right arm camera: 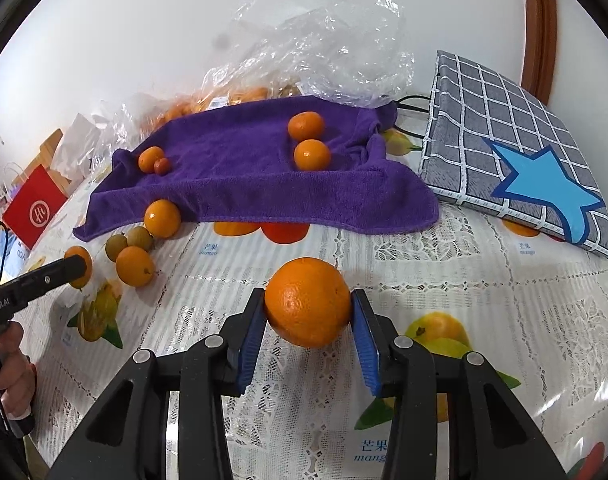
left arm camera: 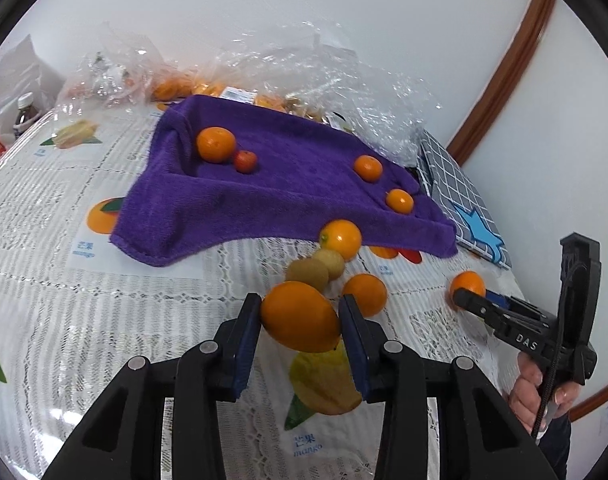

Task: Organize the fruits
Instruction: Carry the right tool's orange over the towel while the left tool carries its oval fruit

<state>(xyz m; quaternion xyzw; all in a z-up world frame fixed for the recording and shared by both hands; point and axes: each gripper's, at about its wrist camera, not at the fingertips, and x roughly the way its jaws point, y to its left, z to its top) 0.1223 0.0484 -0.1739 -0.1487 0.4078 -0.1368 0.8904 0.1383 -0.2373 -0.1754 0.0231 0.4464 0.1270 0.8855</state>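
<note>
Nearest to me, my left gripper (left arm camera: 299,320) is clamped on an oval orange (left arm camera: 300,317), one blue pad on each flank. Its long axis runs slantwise, upper left to lower right in the left wrist view, with the lower end toward the right pad. I judge the pads took it across its narrow waist so it would not squirt out.

My right gripper (right arm camera: 308,312) is likewise closed on a round orange (right arm camera: 308,302), gripped across its middle; it is nearly a ball, so I see no clear long axis. Whether either fruit is clear of the lace-print tablecloth (right arm camera: 444,280) I cannot tell.

Just beyond the left gripper lies a loose cluster on the cloth: another orange (left arm camera: 366,294), two greenish-brown fruits (left arm camera: 308,274), possibly kiwis, and an orange (left arm camera: 341,239) at the hem of the purple towel (left arm camera: 287,196).

On the towel, fruits sit in two pairs well apart, which reads to me as sorting by kind, so both held oranges probably belong there. Behind are crumpled plastic bags (left arm camera: 328,64) with more oranges, and a checked grey bag (right arm camera: 504,132) with a blue star to the right.
</note>
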